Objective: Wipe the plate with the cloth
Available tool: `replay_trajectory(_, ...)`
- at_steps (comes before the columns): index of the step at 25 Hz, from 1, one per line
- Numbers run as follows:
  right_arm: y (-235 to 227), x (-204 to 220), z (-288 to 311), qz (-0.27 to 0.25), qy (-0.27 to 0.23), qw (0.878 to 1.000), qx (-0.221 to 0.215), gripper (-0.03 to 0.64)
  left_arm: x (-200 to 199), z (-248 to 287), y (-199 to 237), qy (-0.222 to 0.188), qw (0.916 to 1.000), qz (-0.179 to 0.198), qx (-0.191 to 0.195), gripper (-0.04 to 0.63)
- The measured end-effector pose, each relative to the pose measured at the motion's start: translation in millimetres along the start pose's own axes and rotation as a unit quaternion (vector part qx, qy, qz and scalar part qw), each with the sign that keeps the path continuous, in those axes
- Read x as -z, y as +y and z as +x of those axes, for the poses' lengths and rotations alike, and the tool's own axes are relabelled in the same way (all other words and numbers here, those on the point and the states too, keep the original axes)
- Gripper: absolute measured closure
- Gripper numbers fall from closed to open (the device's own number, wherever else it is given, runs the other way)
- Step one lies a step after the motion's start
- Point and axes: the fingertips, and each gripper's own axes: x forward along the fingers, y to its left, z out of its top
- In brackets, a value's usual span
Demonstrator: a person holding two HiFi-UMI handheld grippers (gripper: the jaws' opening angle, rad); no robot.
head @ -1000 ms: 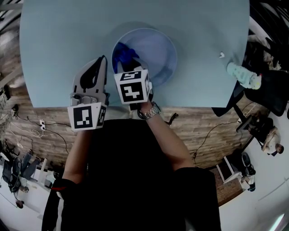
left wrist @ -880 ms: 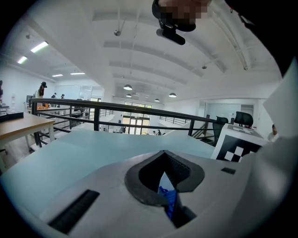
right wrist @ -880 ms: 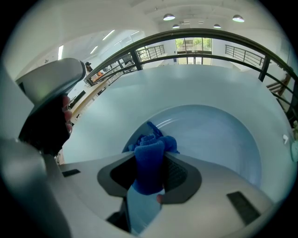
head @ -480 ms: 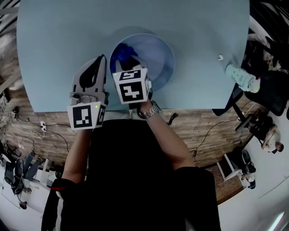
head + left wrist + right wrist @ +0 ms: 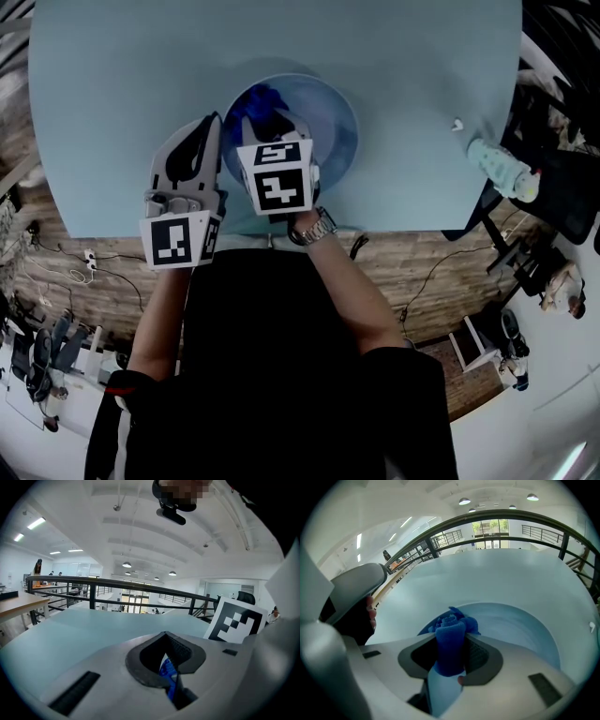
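— So, how far along are we with the wipe?

— Midway, by our reckoning. Our right tool (image 5: 281, 131) is clamped on the cloth (image 5: 451, 641), a blue roll that pokes out past its tips and bunches up just ahead of them.

— And the cloth is down on the plate?

— It sits inside the plate (image 5: 328, 122), over the part nearest the right tool and toward its left. From above we judge that it touches the surface, though we cannot see the contact itself.

— What about the other side?

— Our left tool (image 5: 164, 633) has its jaws together, tips meeting, with nothing of the task between them. It hangs over the desk (image 5: 122, 75), with the plate's rim just off to its right. We cannot tell whether it touches that rim.

— What is left, then?

— Most of the plate lies ahead and to the right of the right tool, bare and pale. We see no dirt or streaks on it, so we cannot say which parts are already wiped. We judge that the sweep across that far side is what remains.
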Motion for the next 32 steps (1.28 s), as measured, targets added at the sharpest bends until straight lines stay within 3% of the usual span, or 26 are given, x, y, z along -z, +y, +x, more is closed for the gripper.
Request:
replay_trajectory(23, -74.0, -8.2, -37.6, 0.068, -0.056, 0.992, 0.093, 0.497, -12.9, -9.7, -15.9, -0.014, 0.9996, 0.014, 0.019, 0.595)
replay_trajectory(32, -36.1, -6.3, -74.6, 0.059, -0.133, 0.988, 0.056, 0.497, -20.8, -38.0, -21.7, -0.033, 0.9984, 0.025, 0.037, 0.594)
